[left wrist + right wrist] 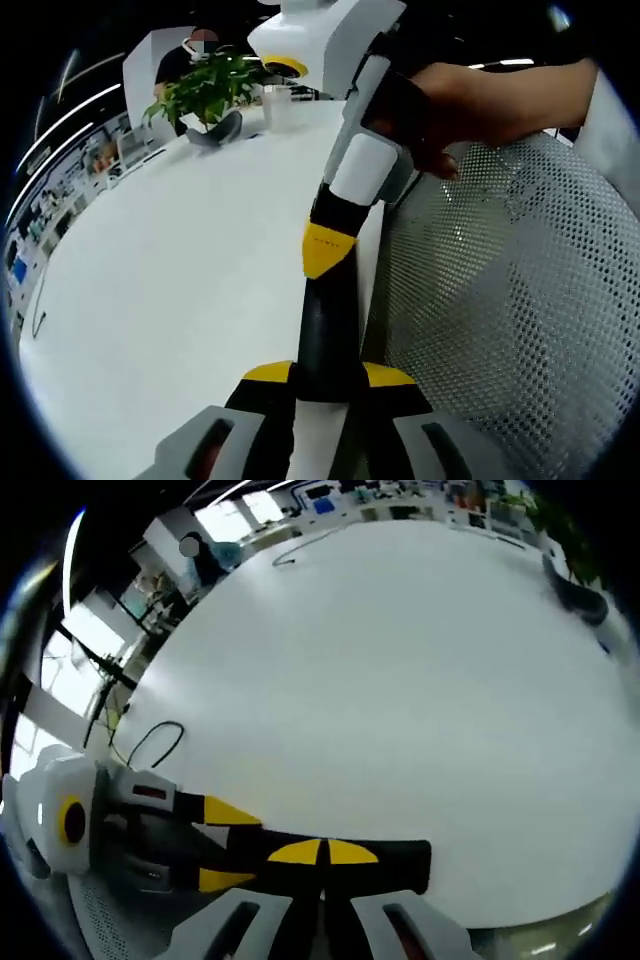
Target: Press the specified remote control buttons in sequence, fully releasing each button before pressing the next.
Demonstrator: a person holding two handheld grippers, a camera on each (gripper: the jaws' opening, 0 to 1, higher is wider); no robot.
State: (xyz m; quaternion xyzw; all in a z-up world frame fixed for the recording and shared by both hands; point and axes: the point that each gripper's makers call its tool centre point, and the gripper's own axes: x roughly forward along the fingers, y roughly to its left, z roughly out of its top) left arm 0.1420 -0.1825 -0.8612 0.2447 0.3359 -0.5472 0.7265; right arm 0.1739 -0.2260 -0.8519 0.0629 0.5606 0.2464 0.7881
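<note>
White desk [180, 280] surface spreads wide and bare across both views. In the left gripper view, pale perforated mesh, the back of a chair [500, 300], stands along the desk's edge.

The right hand-held gripper [325, 250], white-bodied with black, yellow-tipped jaws, reaches in from above, held by a hand [480, 100]. Its jaws are closed together with nothing between them, and their tips touch the far end of a long black bar, apparently the remote control [325, 340]. In its own view, the two yellow pads of the right hand-held gripper [325, 852] meet right against that bar.

The left hand-held gripper [328, 375] has its yellow-padded jaws clamped on either side of the remote control, which runs forward from them just above the desk's near edge. In the right gripper view, the left hand-held gripper [225, 845] comes in from the left, with the remote control [400, 858] sticking out past it. No buttons can be made out.

A leafy green plant [205, 85] sits at the desk's far end. A thin black cable [150, 740] loops near the edge.
</note>
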